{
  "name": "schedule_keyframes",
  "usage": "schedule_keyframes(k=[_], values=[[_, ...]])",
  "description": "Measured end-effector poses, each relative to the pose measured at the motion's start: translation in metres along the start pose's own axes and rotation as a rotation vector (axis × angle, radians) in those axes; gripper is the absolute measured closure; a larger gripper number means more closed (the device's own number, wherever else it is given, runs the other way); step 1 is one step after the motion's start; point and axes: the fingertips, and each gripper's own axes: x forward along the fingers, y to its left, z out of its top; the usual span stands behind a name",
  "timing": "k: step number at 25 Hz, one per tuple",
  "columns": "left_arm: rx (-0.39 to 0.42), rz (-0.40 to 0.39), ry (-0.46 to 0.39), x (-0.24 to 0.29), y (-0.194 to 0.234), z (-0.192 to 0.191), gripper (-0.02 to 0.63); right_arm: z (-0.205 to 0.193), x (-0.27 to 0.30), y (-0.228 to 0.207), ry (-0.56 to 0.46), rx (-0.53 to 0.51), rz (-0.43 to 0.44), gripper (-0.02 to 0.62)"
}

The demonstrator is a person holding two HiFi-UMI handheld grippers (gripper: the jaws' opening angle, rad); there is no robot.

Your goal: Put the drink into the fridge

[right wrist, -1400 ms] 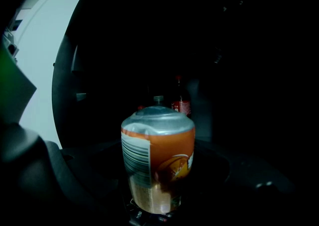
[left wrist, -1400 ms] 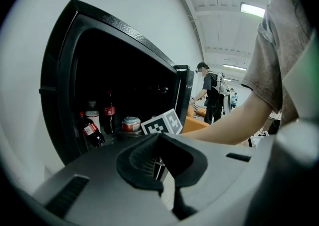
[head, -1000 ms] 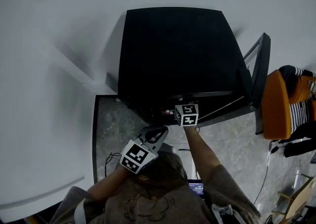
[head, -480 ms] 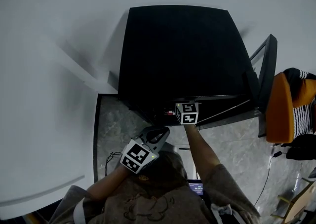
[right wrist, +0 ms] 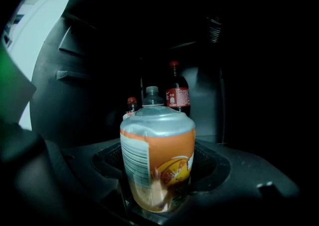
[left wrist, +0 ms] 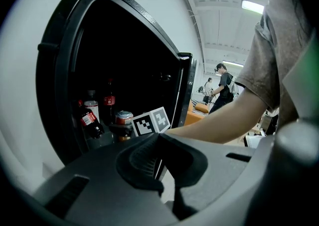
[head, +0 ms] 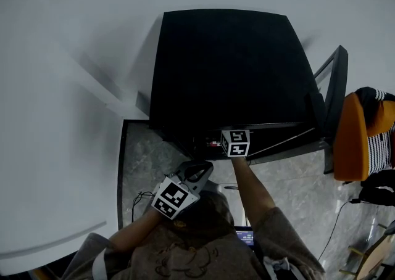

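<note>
An orange drink can (right wrist: 157,160) with a silver top stands upright between the jaws of my right gripper (right wrist: 158,190), which is shut on it. The can is inside the black fridge (head: 225,69), just past its open front. In the head view only the right gripper's marker cube (head: 235,142) shows at the fridge's front edge; its jaws are hidden under the top. The left gripper view shows the same can (left wrist: 124,118) on the shelf beside that cube (left wrist: 151,121). My left gripper (left wrist: 162,138) hangs back outside the fridge, shut and holding nothing.
Behind the can stand a tall cola bottle (right wrist: 177,95), a clear-capped bottle (right wrist: 151,94) and a small red-capped bottle (right wrist: 131,104). The fridge door (head: 333,97) swings open to the right. An orange chair (head: 349,137) is beyond it. A white wall lies left.
Almost nothing has changed: the head view has shifted slightly, the right gripper stays at the fridge opening with the can, and the left gripper has sunk a little toward the body.
</note>
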Motion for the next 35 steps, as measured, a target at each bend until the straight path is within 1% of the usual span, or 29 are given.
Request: schedule_keyframes(k=[5,8,11,17,21,30,32,35], values=[[0.009,-0.004,0.004,-0.002,-0.004,0.002,0.601,-0.001,-0.001,0.003,0.009,-0.037,0.006,0.242],[0.004,-0.002,0.004,-0.003,-0.005,0.003,0.601,-0.002,0.0,0.004,0.012,-0.016,0.016,0.242],[0.003,0.004,0.001,-0.006,-0.005,0.006,0.601,0.002,-0.002,0.006,0.005,0.026,0.031,0.242],[0.0,0.002,-0.002,-0.013,-0.009,0.013,0.601,0.005,-0.011,0.005,0.024,0.037,0.02,0.241],[-0.002,-0.001,-0.01,-0.019,-0.014,0.025,0.601,0.011,-0.027,0.003,0.041,0.038,0.006,0.242],[-0.022,-0.004,-0.019,-0.037,-0.029,0.06,0.601,0.031,-0.073,0.007,0.086,0.046,0.005,0.242],[-0.025,-0.007,-0.02,-0.041,-0.034,0.066,0.6,0.035,-0.085,0.012,0.091,0.057,0.014,0.242],[-0.026,-0.013,-0.023,-0.044,-0.039,0.074,0.601,0.042,-0.101,0.024,0.099,0.071,0.051,0.242]])
